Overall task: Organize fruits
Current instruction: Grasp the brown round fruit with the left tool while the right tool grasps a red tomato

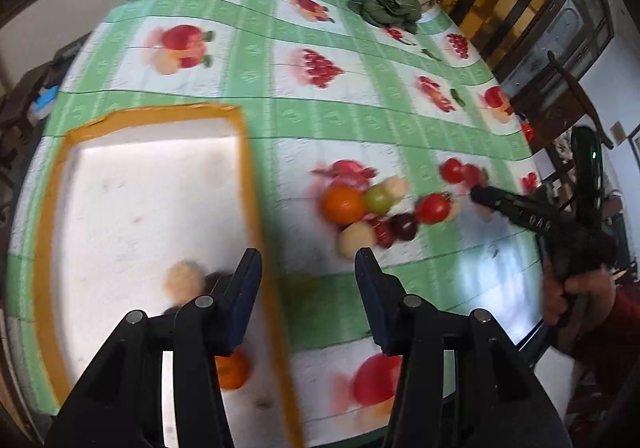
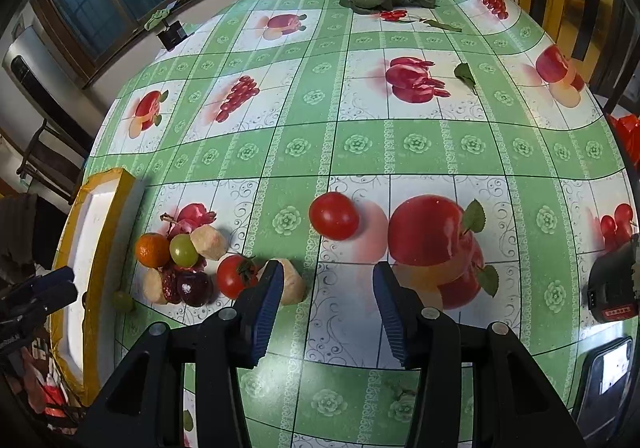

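the step in hand looks like moving loose fruit from the tablecloth (image 2: 360,144) into the white tray (image 1: 248,168) with the yellow rim, and it is partly done: a pale fruit (image 1: 183,282) and an orange one (image 1: 234,370) already lie in the tray, while most of the fruit is outside it.

starting at the left, the left gripper (image 1: 308,268) hangs over the tray's right rim with its fingers spread and nothing between them. the pale fruit sits just ahead-left of its left finger; the orange one is partly hidden under that finger. this view is blurred, so finer detail there cannot be told.

further right, ahead and to the right of the left gripper, the cluster lies on the cloth: an orange (image 2: 152,249), a green grape (image 2: 184,250), a peeled pale piece (image 2: 208,242), dark red fruit (image 2: 194,288), all touching or nearly so. one small green grape (image 2: 123,301) lies apart, just beside the tray wall.

next a stemmed tomato (image 2: 236,276), then a pale fruit (image 2: 292,280) partly behind the right gripper's left finger. the right gripper (image 2: 324,296) is wide apart and empty, low over the cloth. a round tomato (image 2: 334,215) lies alone ahead of it, roughly between the finger lines.

my guess is that the next move means closing on that lone tomato or the pale fruit; both are smooth and round, likely to roll, so the jaws should straddle squarely.
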Demonstrator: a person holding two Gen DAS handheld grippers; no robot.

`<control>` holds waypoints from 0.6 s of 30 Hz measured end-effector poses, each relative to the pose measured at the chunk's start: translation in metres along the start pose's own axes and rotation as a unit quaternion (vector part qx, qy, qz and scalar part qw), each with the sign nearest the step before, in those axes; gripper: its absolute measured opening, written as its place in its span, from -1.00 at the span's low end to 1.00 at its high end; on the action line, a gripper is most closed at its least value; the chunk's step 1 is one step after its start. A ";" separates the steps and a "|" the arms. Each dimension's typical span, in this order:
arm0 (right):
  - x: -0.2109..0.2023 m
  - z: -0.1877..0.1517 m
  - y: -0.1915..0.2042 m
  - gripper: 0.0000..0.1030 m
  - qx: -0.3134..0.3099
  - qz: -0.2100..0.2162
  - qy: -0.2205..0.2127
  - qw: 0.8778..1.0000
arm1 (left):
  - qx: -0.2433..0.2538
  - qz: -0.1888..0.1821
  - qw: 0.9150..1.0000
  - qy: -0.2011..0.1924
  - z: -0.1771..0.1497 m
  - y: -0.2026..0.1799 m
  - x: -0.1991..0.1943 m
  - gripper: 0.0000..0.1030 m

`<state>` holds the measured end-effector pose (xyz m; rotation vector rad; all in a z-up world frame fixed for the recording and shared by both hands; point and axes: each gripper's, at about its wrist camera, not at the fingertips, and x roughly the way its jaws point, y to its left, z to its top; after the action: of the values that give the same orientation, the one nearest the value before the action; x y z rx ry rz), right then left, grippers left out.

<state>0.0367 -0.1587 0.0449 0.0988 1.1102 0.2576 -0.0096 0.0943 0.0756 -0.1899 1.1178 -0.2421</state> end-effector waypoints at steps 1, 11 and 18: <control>-0.001 0.001 -0.001 -0.06 0.000 0.001 -0.002 1.000 | -0.003 -0.008 1.000 0.003 0.006 -0.006 0.006 -0.09; 0.015 0.020 -0.006 -0.08 -0.024 0.031 0.013 0.999 | -0.011 0.019 0.999 0.039 0.022 -0.021 0.064 -0.10; 0.031 0.031 0.004 -0.10 -0.055 0.029 0.018 0.998 | -0.007 0.051 0.998 0.043 0.026 -0.021 0.080 -0.12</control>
<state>0.0771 -0.1454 0.0323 0.0288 1.1275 0.3726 0.0450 0.0522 0.0228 -0.1358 1.2121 -0.1517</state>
